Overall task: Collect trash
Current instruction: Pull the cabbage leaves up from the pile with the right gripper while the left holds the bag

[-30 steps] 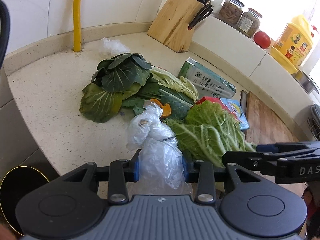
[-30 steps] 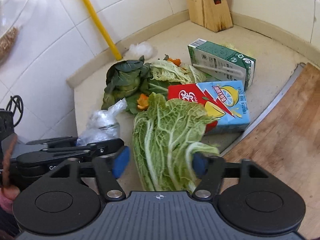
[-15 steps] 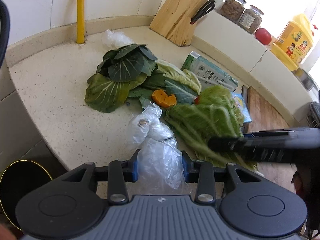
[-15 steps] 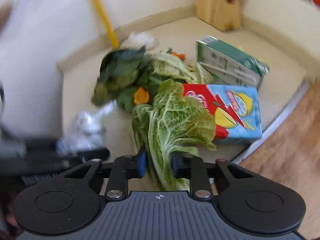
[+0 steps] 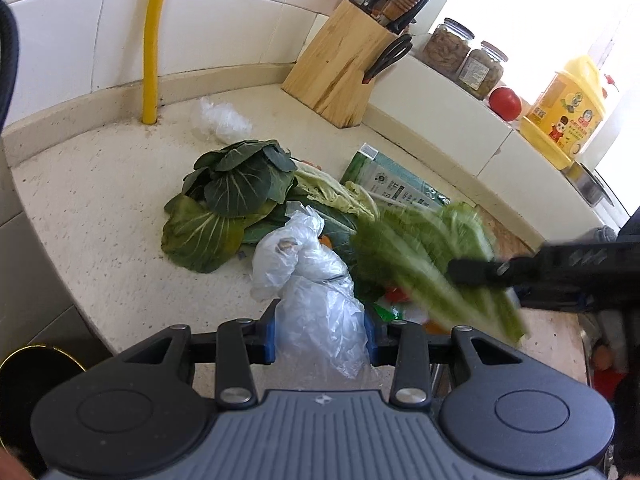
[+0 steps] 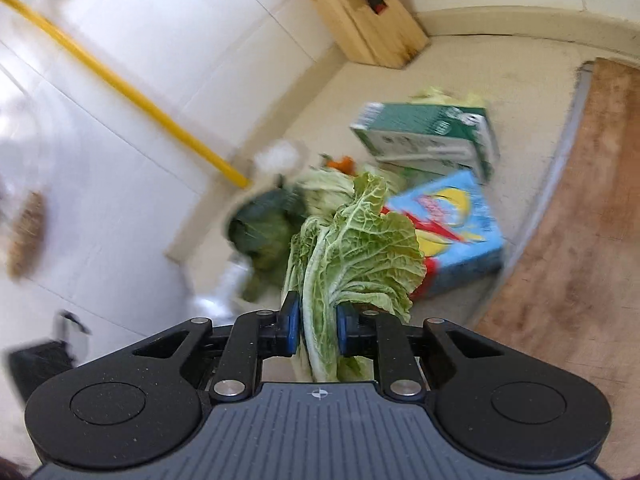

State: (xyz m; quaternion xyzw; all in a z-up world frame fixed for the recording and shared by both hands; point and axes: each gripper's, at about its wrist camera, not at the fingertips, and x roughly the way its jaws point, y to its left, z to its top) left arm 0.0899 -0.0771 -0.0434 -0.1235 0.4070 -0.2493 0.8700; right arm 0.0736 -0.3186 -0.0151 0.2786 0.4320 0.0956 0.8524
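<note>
The right gripper (image 6: pixel 317 330), open around the napa cabbage leaf (image 6: pixel 352 248) a second ago, now clamps its stalk and has lifted it off the bench (image 5: pixel 100 208). The left gripper (image 5: pixel 320 338) still pinches the clear plastic bag (image 5: pixel 312 280); both pieces seem ready for binning.

The right gripper (image 6: pixel 317 330) clamped a cabbage leaf (image 6: pixel 352 252), held above the blue carton (image 6: pixel 460 232).
</note>
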